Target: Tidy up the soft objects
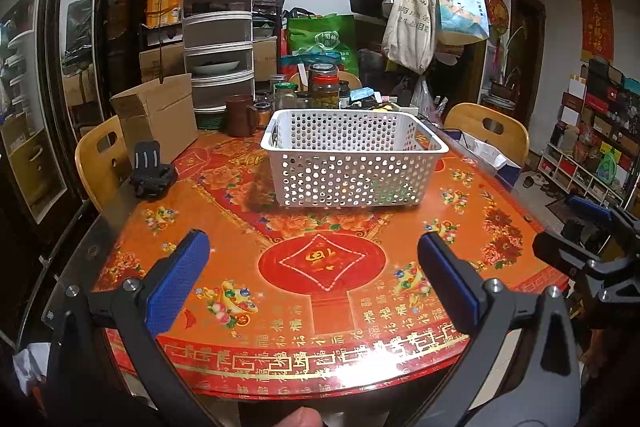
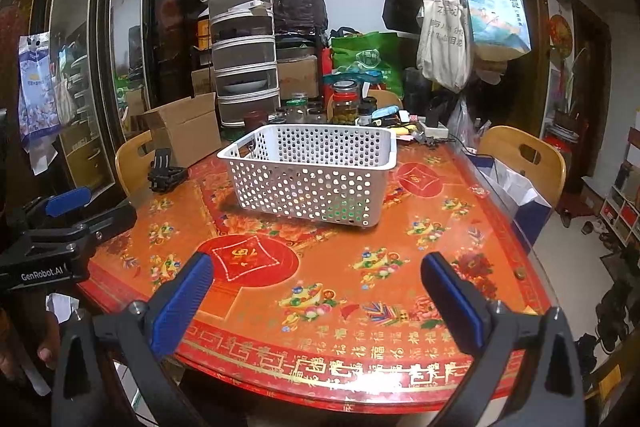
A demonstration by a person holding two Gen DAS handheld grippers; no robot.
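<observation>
Soft objects: none identifiable | white perforated plastic basket mid-table, judged light, rigid; grasp by rim | left gripper spread wide, empty | right gripper likewise | red-orange glossy patterned tabletop, likely slippery.

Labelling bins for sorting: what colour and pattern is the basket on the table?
White basket, sides perforated with round holes; clearest in the left wrist view.
</observation>
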